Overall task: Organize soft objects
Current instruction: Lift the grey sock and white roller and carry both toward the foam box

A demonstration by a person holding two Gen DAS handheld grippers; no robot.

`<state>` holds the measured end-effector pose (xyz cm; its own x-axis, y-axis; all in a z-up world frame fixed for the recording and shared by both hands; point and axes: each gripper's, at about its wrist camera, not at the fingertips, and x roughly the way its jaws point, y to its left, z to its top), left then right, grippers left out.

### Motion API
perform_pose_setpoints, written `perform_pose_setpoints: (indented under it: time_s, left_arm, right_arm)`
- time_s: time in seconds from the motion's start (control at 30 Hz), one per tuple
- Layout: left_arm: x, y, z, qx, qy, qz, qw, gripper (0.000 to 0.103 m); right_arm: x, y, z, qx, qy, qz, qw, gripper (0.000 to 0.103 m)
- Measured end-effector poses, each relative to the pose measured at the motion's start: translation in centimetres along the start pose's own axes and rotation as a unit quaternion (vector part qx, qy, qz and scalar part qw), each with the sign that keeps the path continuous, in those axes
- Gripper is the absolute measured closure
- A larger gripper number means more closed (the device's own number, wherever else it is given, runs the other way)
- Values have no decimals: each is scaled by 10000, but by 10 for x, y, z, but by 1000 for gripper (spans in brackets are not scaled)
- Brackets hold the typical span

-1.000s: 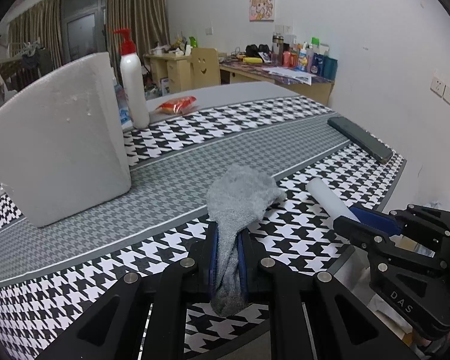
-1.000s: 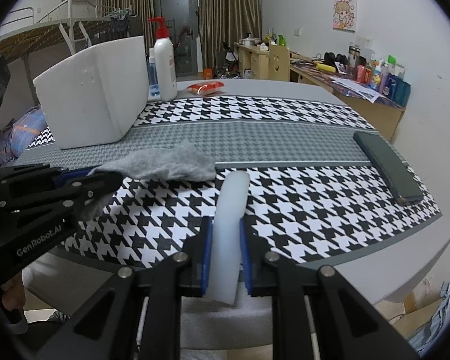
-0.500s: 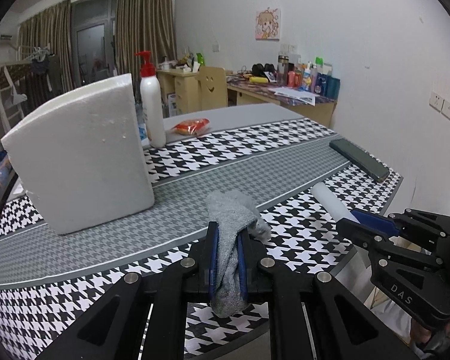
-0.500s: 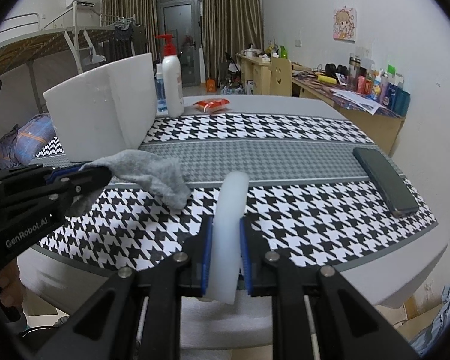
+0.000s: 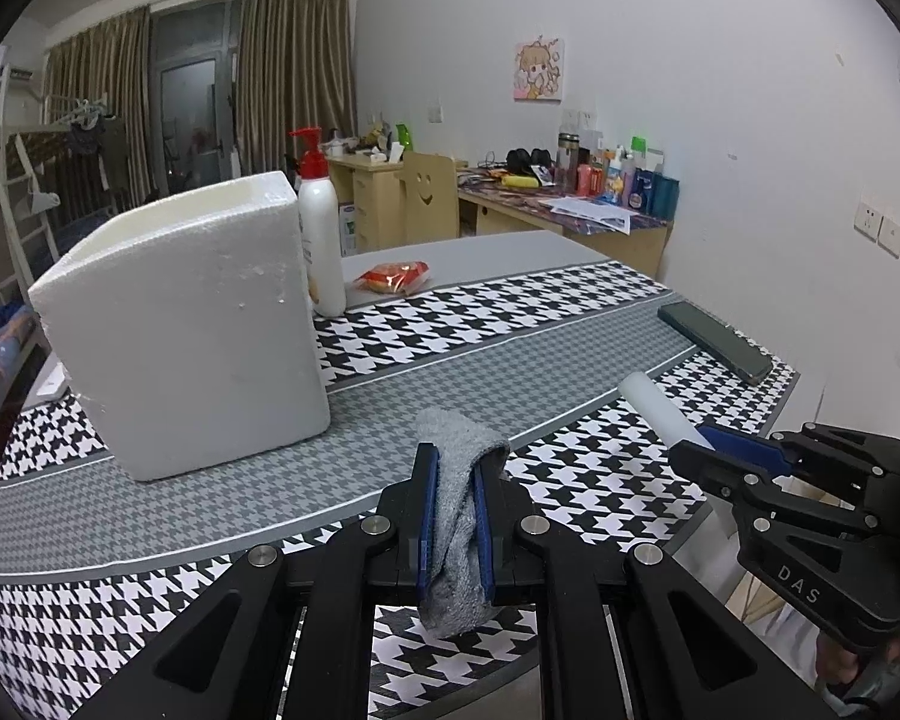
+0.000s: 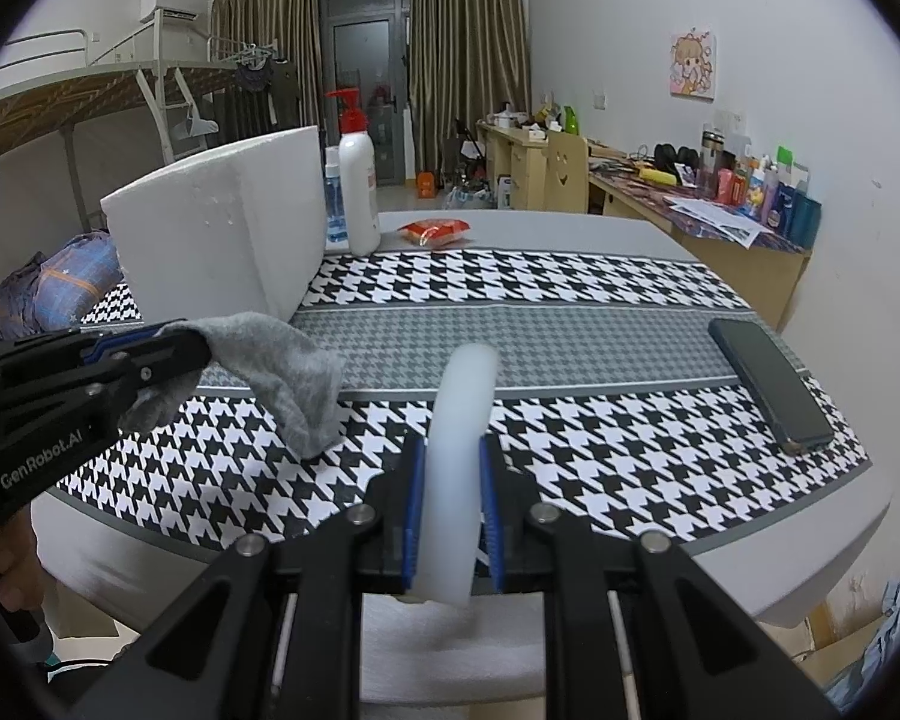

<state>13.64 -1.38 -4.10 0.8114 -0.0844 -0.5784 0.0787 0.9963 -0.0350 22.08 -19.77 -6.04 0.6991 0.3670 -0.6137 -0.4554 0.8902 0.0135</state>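
Note:
My left gripper [image 5: 453, 468] is shut on a grey sock [image 5: 459, 504] and holds it above the houndstooth table near its front edge. In the right wrist view the sock [image 6: 282, 372] hangs from the left gripper [image 6: 168, 348], clear of the cloth. My right gripper [image 6: 450, 462] is shut on a white foam tube [image 6: 459, 444] that sticks forward over the table edge. The tube [image 5: 654, 408] and the right gripper [image 5: 708, 450] show at the right of the left wrist view. A white foam box [image 5: 186, 330] stands open-topped at the table's left.
A white pump bottle [image 5: 321, 240] with a red top stands behind the box. A red snack packet [image 5: 393, 276] lies beyond it. A dark phone [image 6: 768, 384] lies at the table's right edge. The wall is close on the right.
Both grippers have risen. The sock, which trailed on the cloth, has been lifted off the table and now hangs from the left gripper. The tube stays gripped.

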Motion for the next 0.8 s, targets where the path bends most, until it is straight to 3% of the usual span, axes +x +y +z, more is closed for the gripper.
perform_pose_setpoints:
  time_s: [0.8]
  left_arm:
    - [-24,14,30,-20,-399,-53,9992,91]
  right_arm:
    - [-11,12,24,-85,-290,128,9995,81]
